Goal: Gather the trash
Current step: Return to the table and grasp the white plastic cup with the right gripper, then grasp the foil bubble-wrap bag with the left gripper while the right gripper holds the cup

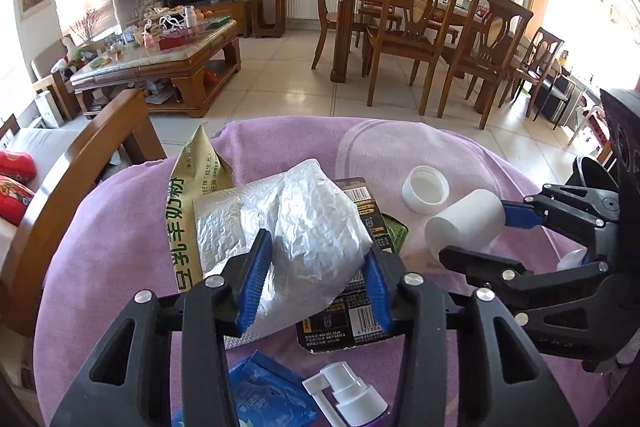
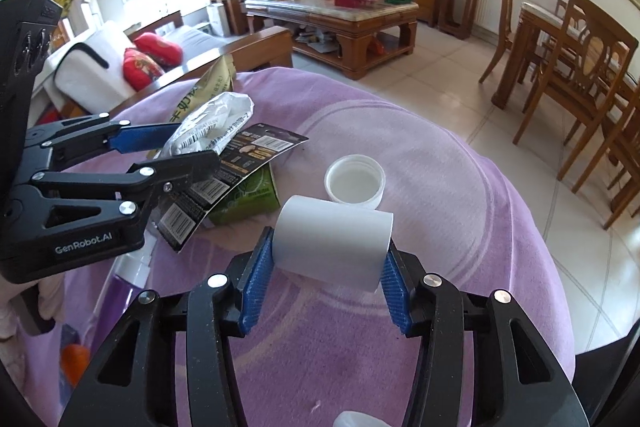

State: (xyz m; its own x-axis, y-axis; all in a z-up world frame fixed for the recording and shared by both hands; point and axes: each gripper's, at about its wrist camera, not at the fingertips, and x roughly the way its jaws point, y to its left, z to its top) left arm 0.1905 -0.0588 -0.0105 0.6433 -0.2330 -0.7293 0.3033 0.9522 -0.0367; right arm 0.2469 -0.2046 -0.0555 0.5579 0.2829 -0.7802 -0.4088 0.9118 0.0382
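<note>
My left gripper (image 1: 316,267) is shut on a crumpled silver foil bag (image 1: 312,227), seen also in the right wrist view (image 2: 208,131). Under it lie a yellow-green milk powder packet (image 1: 188,203), a black barcode card (image 1: 360,323) and a green box (image 2: 248,199). My right gripper (image 2: 326,267) is shut on a white plastic jar (image 2: 334,243) lying on its side; it shows in the left wrist view (image 1: 464,227). Its white lid (image 2: 354,185) lies open side up just beyond. All rest on a table with a purple cloth (image 2: 440,227).
A white spray pump bottle (image 1: 348,395) and a blue wipes packet (image 1: 264,399) lie near the table's front. A wooden sofa with red cushions (image 2: 148,55) stands left, a cluttered coffee table (image 2: 336,15) beyond, dining chairs (image 2: 580,67) right.
</note>
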